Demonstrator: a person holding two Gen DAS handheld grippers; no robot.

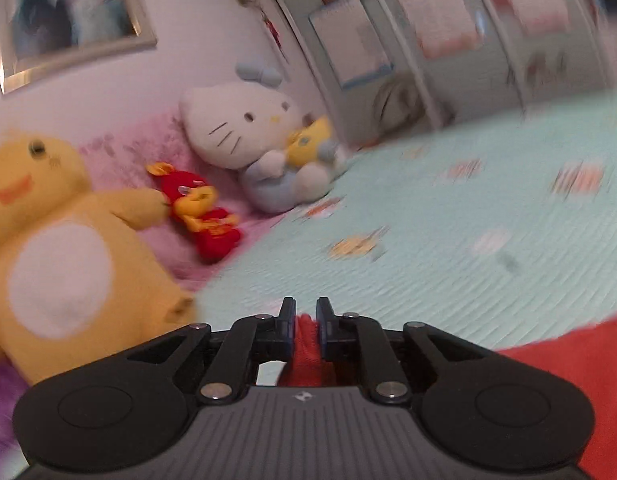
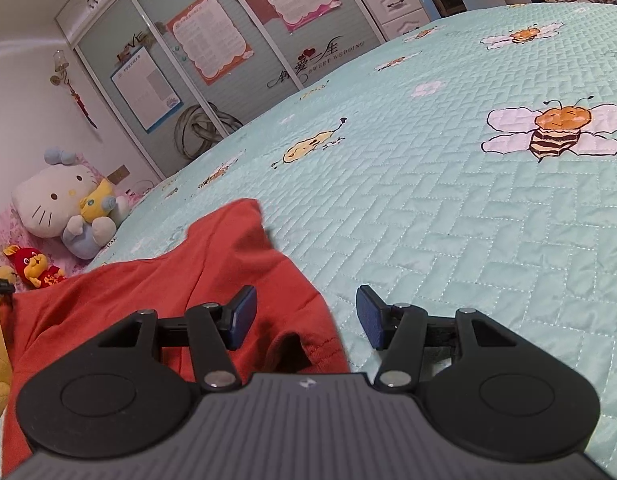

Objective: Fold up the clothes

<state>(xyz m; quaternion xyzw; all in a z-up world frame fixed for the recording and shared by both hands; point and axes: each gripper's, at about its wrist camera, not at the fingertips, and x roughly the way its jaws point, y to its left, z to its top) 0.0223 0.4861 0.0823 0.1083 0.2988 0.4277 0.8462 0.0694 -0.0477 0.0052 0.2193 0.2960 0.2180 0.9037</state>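
Red knit garment (image 2: 156, 280): soft, light, limp. Left gripper (image 1: 306, 320) pinches a fold of it. Right gripper (image 2: 306, 316), fingers spread, lower centre; grip the hem edge.

plush toys (image 1: 244, 128): 3 | red garment (image 2: 212, 264): 1 | grippers (image 2: 306, 316): 2

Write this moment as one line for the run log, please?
task: fold clothes | left gripper: shut on red garment | right gripper: jaws open above garment edge | surface: bee-print bedspread
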